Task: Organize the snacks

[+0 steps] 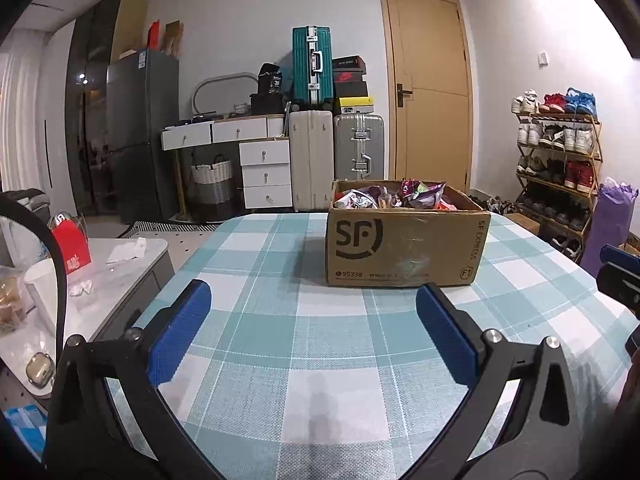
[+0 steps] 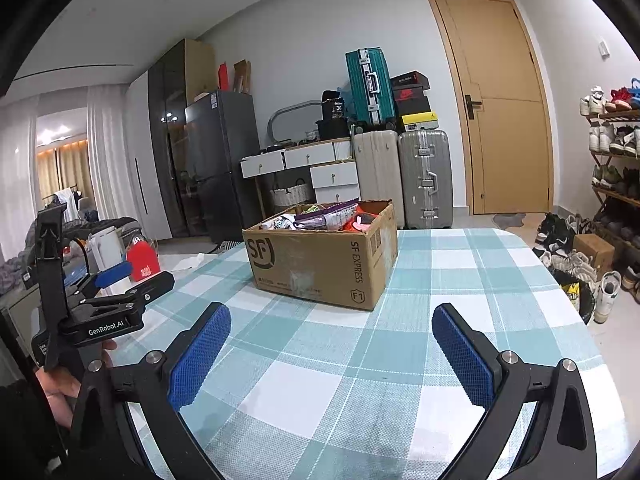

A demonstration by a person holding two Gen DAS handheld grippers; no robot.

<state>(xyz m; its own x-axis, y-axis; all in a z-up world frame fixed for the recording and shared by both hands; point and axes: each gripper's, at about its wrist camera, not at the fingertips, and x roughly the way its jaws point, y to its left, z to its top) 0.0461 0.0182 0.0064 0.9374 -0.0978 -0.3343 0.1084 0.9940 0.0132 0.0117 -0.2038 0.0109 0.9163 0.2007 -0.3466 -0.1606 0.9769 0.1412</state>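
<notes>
Our left gripper (image 1: 314, 334) and right gripper (image 2: 332, 354) hover spread, empty. Snack packets (image 2: 320, 218) fill the SF cardboard box (image 1: 406, 246) mid-desk (image 1: 320, 360); likely light, crinkly, slippery, so we'd pinch an edge.

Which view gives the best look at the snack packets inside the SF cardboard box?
The right wrist view: it looks down into the brown SF cardboard box, showing the colourful snack packets spread across its open top. The left wrist view faces the box nearly front-on, so only the packets' tops show above the rim.
</notes>
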